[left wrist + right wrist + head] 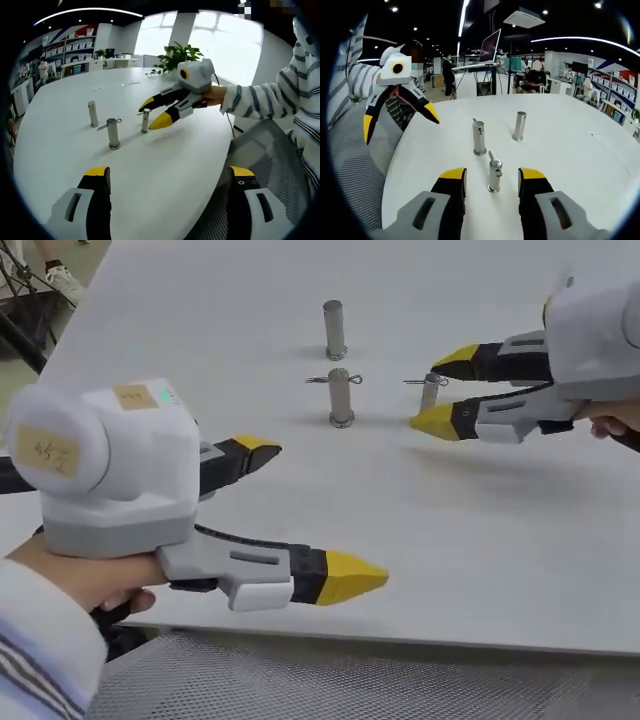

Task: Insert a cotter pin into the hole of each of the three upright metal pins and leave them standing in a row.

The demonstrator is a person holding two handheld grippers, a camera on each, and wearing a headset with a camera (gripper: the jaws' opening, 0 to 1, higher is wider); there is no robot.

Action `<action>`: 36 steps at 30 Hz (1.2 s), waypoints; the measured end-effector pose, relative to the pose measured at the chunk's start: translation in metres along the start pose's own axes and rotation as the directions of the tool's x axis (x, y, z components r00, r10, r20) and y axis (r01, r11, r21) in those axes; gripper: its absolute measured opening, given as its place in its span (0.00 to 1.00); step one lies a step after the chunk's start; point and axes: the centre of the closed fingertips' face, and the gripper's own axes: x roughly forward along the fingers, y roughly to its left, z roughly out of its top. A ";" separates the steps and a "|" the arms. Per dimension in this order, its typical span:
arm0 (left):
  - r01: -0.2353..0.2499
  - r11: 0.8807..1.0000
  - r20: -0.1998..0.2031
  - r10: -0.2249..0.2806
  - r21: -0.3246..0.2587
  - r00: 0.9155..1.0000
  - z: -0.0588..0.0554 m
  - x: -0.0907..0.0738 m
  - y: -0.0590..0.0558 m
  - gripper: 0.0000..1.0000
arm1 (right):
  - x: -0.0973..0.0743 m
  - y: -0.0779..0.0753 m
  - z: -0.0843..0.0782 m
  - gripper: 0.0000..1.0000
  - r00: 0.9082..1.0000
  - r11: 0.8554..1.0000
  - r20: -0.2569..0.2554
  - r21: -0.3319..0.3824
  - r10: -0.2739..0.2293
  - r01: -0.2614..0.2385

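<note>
We can read nothing for certain. Behind the claw of the left gripper (330,513) we see two tan stickers. The rear sticker (48,452) bears handwritten marks too blurred to make out, and on the upper sticker (132,395) we can make out no writing.

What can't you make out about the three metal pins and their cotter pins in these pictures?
- Head view: the lower jaw of the right gripper hides the base of the rightmost pin, which stands between its jaws.
- Every view: the far pin is too small to show its hole.
- Head view: the cotter pin in the middle pin is too thin and blurred to tell whether its legs are spread.
</note>
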 end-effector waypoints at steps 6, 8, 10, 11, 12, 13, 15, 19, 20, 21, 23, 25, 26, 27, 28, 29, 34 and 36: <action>-0.009 1.000 0.042 0.009 -0.011 0.999 0.015 -0.003 0.002 0.96 | -0.030 0.021 0.025 0.51 0.999 1.000 0.054 -0.009 -0.002 0.002; -0.016 1.000 0.040 0.016 0.008 0.999 0.018 -0.003 0.003 0.96 | -0.040 0.032 0.033 0.58 0.998 1.000 0.064 -0.004 -0.007 0.008; -0.022 1.000 0.047 0.021 0.012 0.999 0.023 -0.004 0.003 0.96 | -0.048 0.034 0.035 0.62 0.997 0.999 0.054 -0.006 -0.046 0.047; -0.026 0.999 0.051 0.025 0.019 0.998 0.026 -0.004 0.003 0.96 | -0.052 0.034 0.030 0.63 0.998 0.998 0.013 -0.014 -0.066 0.067; -0.031 0.999 0.056 0.030 0.031 0.998 0.029 -0.004 0.003 0.96 | -0.054 0.036 0.029 0.64 0.997 0.997 0.008 -0.019 -0.072 0.072; -0.033 0.999 0.059 0.031 0.037 0.998 0.031 -0.004 0.003 0.96 | -0.057 0.038 0.030 0.67 0.997 0.997 0.007 -0.010 -0.077 0.077; -0.034 0.998 0.060 0.031 0.051 0.998 0.034 -0.004 0.003 0.96 | -0.064 0.042 0.030 0.72 0.996 0.995 0.013 0.038 -0.088 0.087; -0.038 0.997 0.064 0.034 0.068 0.997 0.038 -0.006 0.003 0.96 | -0.074 0.047 0.025 0.78 0.993 0.990 0.008 0.074 -0.120 0.119; -0.039 0.997 0.065 0.035 0.069 0.997 0.038 -0.006 0.003 0.96 | -0.077 0.049 0.022 0.80 0.991 0.988 -0.006 0.077 -0.137 0.137; -0.042 0.997 0.068 0.037 0.071 0.997 0.039 -0.007 0.003 0.96 | -0.079 0.047 0.018 0.83 0.989 0.986 -0.015 0.078 -0.148 0.148; -0.046 0.996 0.068 0.041 0.072 0.997 0.039 -0.007 0.004 0.96 | -0.083 0.050 0.014 0.85 0.985 0.980 -0.029 0.101 -0.168 0.170; -0.049 0.996 0.068 0.044 0.073 0.997 0.039 -0.008 0.006 0.96 | -0.088 0.050 0.014 0.87 0.981 0.971 -0.021 0.142 -0.193 0.194; -0.050 0.996 0.069 0.045 0.073 0.997 0.039 -0.008 0.006 0.96 | -0.091 0.051 0.014 0.87 0.978 0.964 -0.014 0.169 -0.207 0.206; -0.053 0.996 0.070 0.048 0.071 0.996 0.039 -0.009 0.007 0.96 | -0.093 0.050 0.014 0.87 0.976 0.959 -0.013 0.186 -0.218 0.216; -0.054 0.996 0.071 0.049 0.070 0.996 0.039 -0.009 0.008 0.96 | -0.096 0.050 0.013 0.88 0.971 0.948 -0.014 0.214 -0.238 0.235; -0.058 0.996 0.074 0.053 0.066 0.996 0.039 -0.010 0.010 0.96 | -0.098 0.050 0.013 0.88 0.969 0.943 -0.016 0.225 -0.247 0.244; -0.066 0.996 0.083 0.061 0.065 0.995 0.041 -0.011 0.020 0.96 | -0.104 0.054 0.005 0.94 0.966 0.930 -0.031 0.263 -0.257 0.256; -0.064 0.996 0.086 0.058 0.063 0.995 0.044 -0.011 0.024 0.95 | -0.105 0.056 0.001 0.94 0.964 0.927 -0.053 0.264 -0.262 0.267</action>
